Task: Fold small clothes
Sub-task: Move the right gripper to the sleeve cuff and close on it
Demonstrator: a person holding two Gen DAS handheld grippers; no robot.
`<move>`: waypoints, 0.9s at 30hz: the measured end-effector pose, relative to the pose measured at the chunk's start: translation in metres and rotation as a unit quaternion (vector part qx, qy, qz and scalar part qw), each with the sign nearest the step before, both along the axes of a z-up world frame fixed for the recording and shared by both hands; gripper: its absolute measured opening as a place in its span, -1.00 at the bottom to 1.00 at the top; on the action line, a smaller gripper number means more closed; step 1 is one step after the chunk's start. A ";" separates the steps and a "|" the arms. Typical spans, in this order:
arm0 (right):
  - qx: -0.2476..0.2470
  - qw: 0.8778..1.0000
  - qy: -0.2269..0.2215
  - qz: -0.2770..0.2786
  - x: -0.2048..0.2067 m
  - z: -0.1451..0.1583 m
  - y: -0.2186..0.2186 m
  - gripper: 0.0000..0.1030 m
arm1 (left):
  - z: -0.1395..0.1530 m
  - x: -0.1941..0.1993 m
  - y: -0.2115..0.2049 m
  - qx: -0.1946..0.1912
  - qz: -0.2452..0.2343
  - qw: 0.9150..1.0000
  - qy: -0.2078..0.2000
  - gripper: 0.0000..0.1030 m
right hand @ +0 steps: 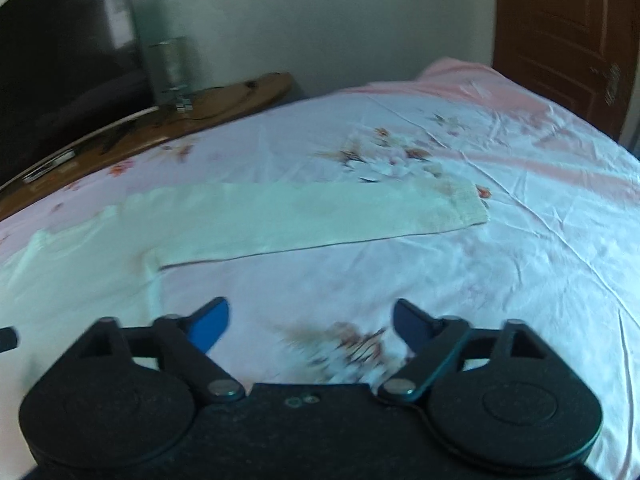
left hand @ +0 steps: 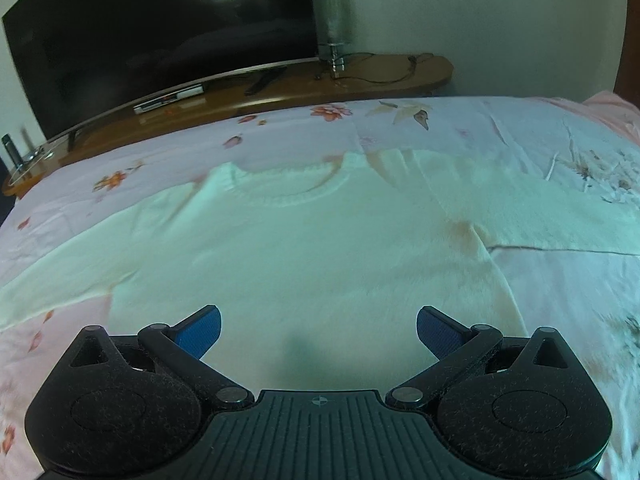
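Note:
A cream knitted sweater (left hand: 288, 248) lies flat on the bed, neckline away from me, both sleeves spread out sideways. My left gripper (left hand: 318, 332) is open and empty, just above the sweater's lower body. In the right wrist view the sweater's right sleeve (right hand: 320, 216) stretches across the sheet to its ribbed cuff (right hand: 468, 204). My right gripper (right hand: 310, 326) is open and empty, over bare sheet in front of that sleeve, right of the sweater's body (right hand: 72, 280).
The bed has a pale floral sheet (left hand: 560, 280) with pink bedding (right hand: 480, 84) at its far right. Beyond the bed stands a wooden TV unit (left hand: 360, 80) with a large dark TV (left hand: 160, 40) and a glass lamp (left hand: 334, 28). A brown door (right hand: 568, 32) is at right.

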State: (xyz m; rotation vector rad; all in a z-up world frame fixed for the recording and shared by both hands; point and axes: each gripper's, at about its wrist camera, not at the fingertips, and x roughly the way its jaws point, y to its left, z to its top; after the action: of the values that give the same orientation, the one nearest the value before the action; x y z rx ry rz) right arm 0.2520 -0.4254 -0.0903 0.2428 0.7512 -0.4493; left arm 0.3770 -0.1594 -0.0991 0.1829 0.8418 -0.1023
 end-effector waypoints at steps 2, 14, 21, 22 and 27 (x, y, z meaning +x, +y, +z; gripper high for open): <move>0.009 1.000 0.010 -0.015 0.010 -0.010 -0.022 0.53 | -0.008 0.014 -0.010 0.003 -0.001 1.000 0.004 1.00; 0.051 0.993 0.026 -0.102 0.052 -0.053 -0.118 0.42 | -0.047 0.078 -0.040 0.008 0.011 1.000 0.024 1.00; 0.051 0.991 0.003 -0.126 0.069 -0.053 -0.143 0.46 | -0.056 0.097 -0.041 0.010 0.017 0.999 0.031 1.00; 0.048 0.990 0.000 -0.130 0.072 -0.053 -0.147 0.45 | -0.056 0.099 -0.041 0.010 0.018 0.999 0.032 1.00; 0.048 0.989 -0.028 -0.140 0.079 -0.053 -0.163 -0.48 | -0.057 0.106 -0.034 0.006 0.022 0.999 0.033 1.00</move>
State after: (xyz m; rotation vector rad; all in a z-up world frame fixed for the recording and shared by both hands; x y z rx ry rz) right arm 0.3309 -0.5882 -0.1434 0.4537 0.6878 -0.6705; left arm 0.4832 -0.1937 -0.1566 0.1716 0.9125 -0.0619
